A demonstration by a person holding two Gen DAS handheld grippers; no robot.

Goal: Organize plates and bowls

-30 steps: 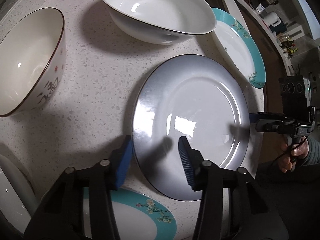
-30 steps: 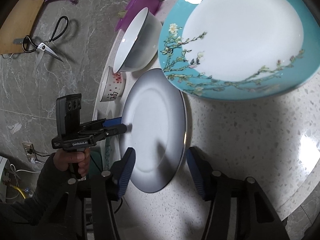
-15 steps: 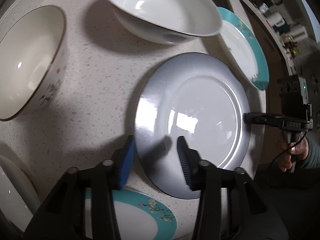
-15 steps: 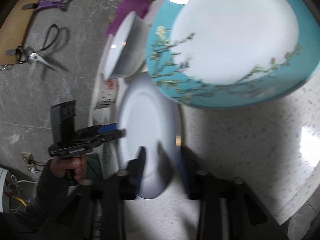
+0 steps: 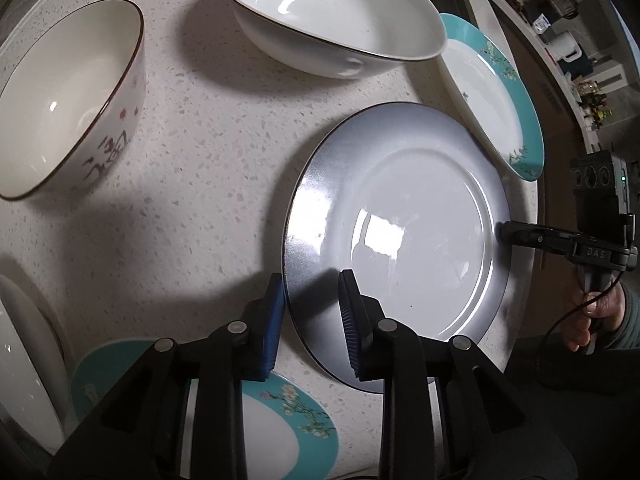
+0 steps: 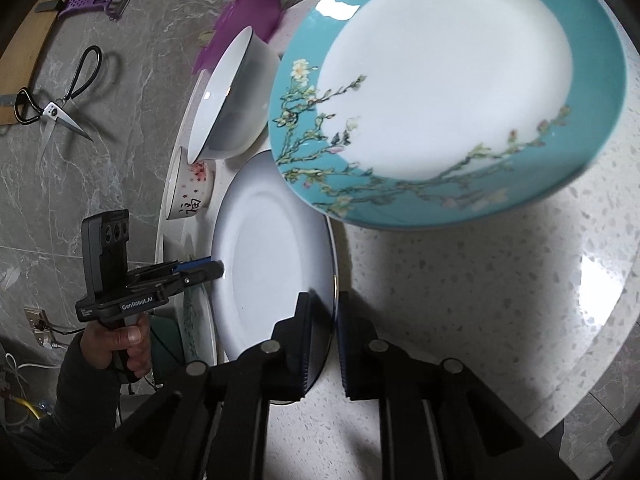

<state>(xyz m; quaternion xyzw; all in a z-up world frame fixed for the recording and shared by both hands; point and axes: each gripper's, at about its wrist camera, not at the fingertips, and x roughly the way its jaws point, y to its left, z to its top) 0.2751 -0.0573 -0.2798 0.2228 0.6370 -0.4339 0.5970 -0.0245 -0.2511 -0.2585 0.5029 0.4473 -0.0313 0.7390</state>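
Note:
A grey plate point(image 5: 400, 200) point(image 6: 272, 240) lies on the speckled counter point(image 5: 192, 152), and both grippers hold it at opposite edges. My left gripper point(image 5: 310, 276) point(image 6: 218, 270) has the near rim between its blue pads, which touch it as the jaws are still closing. My right gripper point(image 6: 325, 298) point(image 5: 502, 230) is shut on the opposite rim. A teal flowered plate point(image 6: 440, 80) point(image 5: 492, 92) sits tilted beside the grey plate. A wide white bowl point(image 5: 328, 12) point(image 6: 224, 92) and a small bowl with characters point(image 5: 60, 100) point(image 6: 188, 196) stand behind.
A second teal plate point(image 5: 280, 424) lies under my left gripper, beside a white dish point(image 5: 20, 360) at the far left. Scissors point(image 6: 52, 108), a purple peeler point(image 6: 92, 2) and a wooden board point(image 6: 36, 28) hang on the grey wall. The counter edge point(image 6: 580, 400) runs near my right gripper.
Both grippers' jaws have narrowed onto the grey plate's rim, the right one from wide apart to pinched. The hands have hardly moved.

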